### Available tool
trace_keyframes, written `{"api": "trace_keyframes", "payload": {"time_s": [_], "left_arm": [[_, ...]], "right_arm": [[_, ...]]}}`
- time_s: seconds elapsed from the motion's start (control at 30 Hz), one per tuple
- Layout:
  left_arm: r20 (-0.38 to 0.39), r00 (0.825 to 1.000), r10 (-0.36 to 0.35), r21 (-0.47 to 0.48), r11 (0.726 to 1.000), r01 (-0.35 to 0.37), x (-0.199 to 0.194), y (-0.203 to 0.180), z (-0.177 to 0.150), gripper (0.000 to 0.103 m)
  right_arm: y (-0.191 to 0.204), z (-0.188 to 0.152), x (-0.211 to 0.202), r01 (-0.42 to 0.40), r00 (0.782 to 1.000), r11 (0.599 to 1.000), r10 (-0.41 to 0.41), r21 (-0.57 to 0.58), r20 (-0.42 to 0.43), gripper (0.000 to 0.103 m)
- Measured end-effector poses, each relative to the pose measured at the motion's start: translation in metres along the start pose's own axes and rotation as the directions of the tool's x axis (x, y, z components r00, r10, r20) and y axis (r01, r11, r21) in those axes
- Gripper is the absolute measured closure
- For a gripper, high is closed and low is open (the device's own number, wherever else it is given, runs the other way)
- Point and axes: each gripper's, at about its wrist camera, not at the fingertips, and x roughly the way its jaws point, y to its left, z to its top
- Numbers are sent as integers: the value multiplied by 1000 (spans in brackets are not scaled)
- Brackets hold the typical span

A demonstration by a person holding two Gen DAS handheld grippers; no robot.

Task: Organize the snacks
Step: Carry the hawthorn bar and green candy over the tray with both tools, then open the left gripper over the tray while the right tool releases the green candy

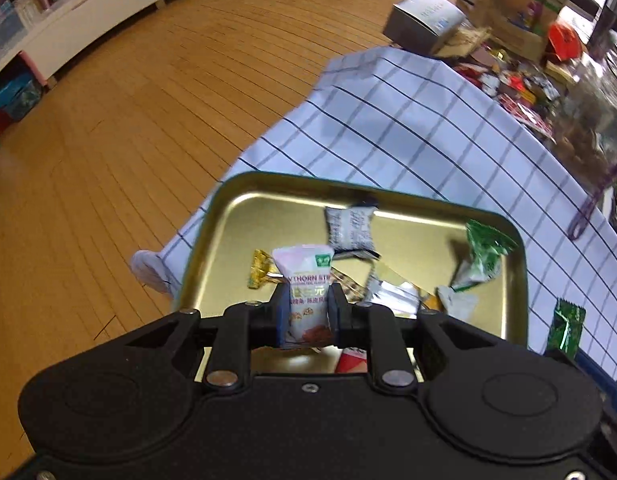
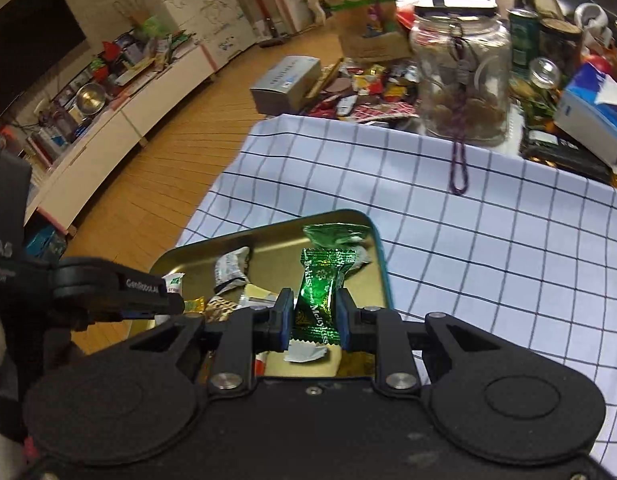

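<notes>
Gold-coloured metal is filling the middle of both views: a shallow tin tray (image 1: pixel 228 216) is sitting on a white cloth with dark grid lines (image 1: pixel 408 128), near the cloth's edge over the wooden floor (image 1: pixel 128 120). The left gripper (image 1: pixel 309 310) is pinching a pale pink hawthorn snack packet (image 1: pixel 306 280) upright between its pads, and the packet is hanging above the near part of the tray. The right gripper (image 2: pixel 315 312) is clamping a shiny green candy (image 2: pixel 322 288) by its middle, the candy standing on end over the tray's right end, close to its teal rim. In the tray are lying a grey-white packet (image 1: pixel 350 229), a yellow candy (image 1: pixel 259 269) and a green-and-white wrapper (image 1: pixel 482 258), along with other wrappers partly hidden behind the grippers. From the right wrist view the left gripper's black finger is reaching in over the tray's left side. A glass jar (image 2: pixel 462 76) is standing beyond the cloth among clutter
</notes>
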Motion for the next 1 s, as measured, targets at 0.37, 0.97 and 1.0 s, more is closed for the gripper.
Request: {"api": "trace_keyframes", "payload": {"time_s": [0.37,0.97,1.0], "left_arm": [[55,998,-4,-88,996,9,-9,18,5,69],[169,985,-41,80,996,27,-33,-8,-37,69],[169,984,-49,85,996,35,-34,-10,-42,69]], "right_arm": [[24,0,-1,-77,995,993,82,-89,49,78],[23,-13,-18,-18,996,988,31,-153,81,66],[21,-15,-19,-10,996,988,22,-152,81,65]]}}
